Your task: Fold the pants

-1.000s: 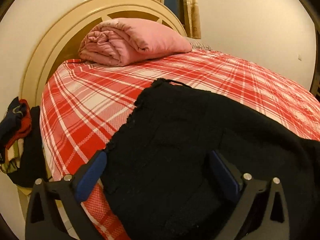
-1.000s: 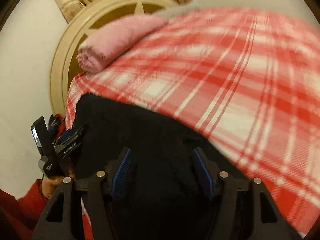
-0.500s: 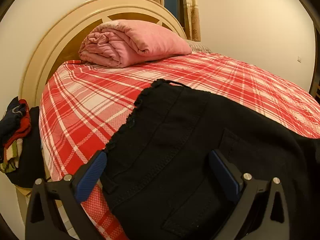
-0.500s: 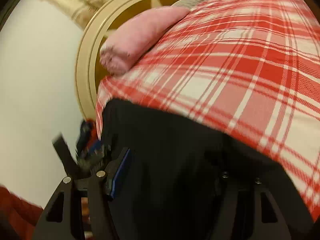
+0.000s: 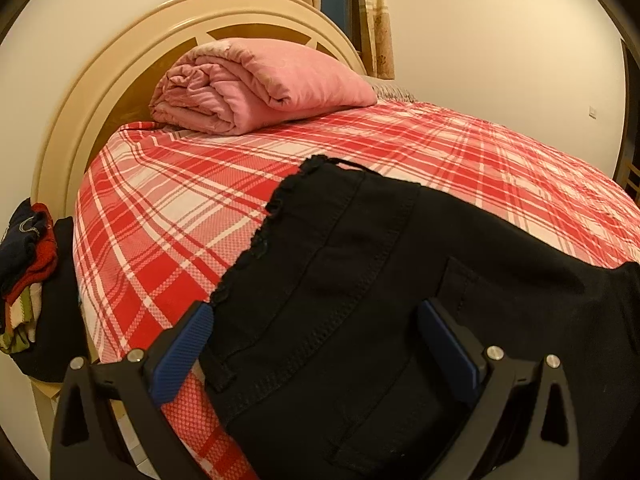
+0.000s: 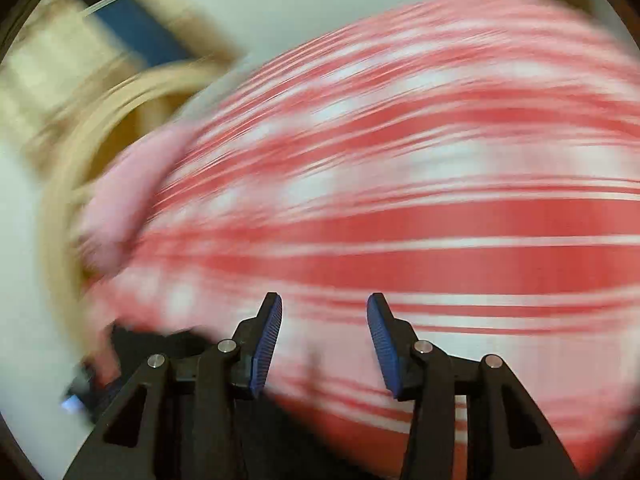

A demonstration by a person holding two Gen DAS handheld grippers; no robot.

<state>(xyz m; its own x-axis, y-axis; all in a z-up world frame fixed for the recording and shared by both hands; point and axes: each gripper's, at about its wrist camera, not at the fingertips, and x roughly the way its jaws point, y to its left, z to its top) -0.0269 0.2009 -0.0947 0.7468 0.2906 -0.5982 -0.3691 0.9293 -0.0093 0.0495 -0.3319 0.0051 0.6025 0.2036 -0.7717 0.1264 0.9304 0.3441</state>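
Right wrist view motion-smeared: red-and-white plaid bedsheet (image 6: 400, 200) streaked. Black denim pants (image 5: 360, 320) cut off by lower edge.

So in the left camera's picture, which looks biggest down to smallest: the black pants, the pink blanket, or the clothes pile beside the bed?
1. Black pants, though they lie nearest the camera, which inflates them.
2. Pink blanket.
3. Clothes pile, partly cut off at the edge.

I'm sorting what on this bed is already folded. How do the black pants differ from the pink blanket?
The black pants lie spread flat near the foot of the plaid bed; the pink blanket sits by the headboard. The pants are thin and flat, the blanket a thick folded bundle. The pants show stitched seams; the blanket shows soft rolled layers. Both rest on the bed.
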